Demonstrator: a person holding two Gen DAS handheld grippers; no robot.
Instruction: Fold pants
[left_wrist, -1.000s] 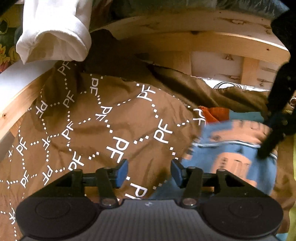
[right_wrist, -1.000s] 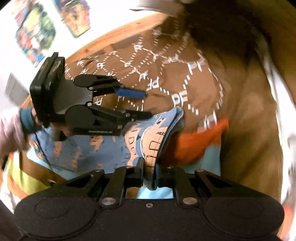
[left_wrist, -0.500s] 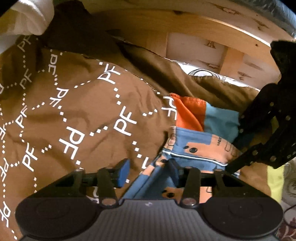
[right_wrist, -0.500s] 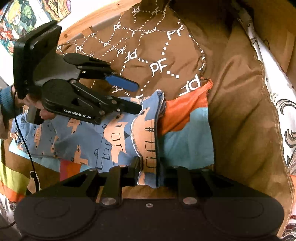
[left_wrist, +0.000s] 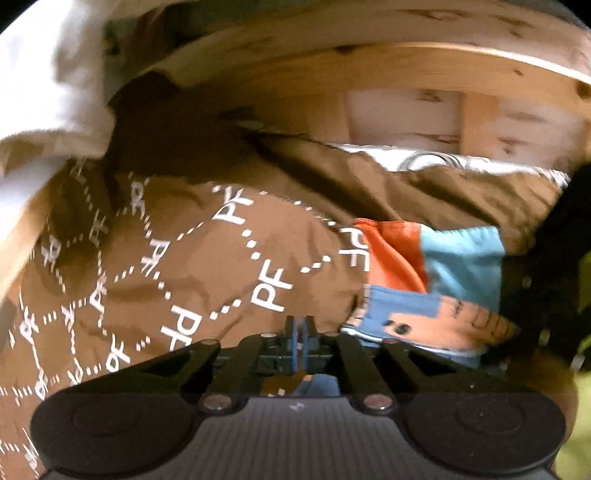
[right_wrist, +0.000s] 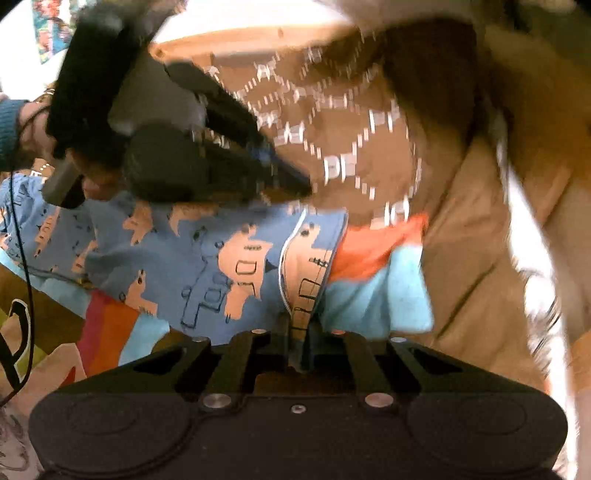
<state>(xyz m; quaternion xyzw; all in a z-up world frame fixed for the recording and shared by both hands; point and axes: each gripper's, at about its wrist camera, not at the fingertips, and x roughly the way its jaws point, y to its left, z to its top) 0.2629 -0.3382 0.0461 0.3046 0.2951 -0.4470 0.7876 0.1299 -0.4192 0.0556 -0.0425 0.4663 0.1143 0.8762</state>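
Since half a second ago the left gripper (left_wrist: 299, 332) has drawn its fingers together; whether any cloth lies between them cannot be told. Brown blanket (left_wrist: 192, 266) covers the bed, and the blue printed pants (right_wrist: 207, 258) lie bunched across it, beside an orange-and-teal patch (right_wrist: 373, 280). Right gripper (right_wrist: 298, 334) is clamped on the pants' edge. Folding looks barely begun, with flattening and creasing left.

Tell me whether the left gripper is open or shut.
Shut. The left gripper has its blue pads pressed together with no gap showing; whether any fabric of the blue pants is pinched between them cannot be told.
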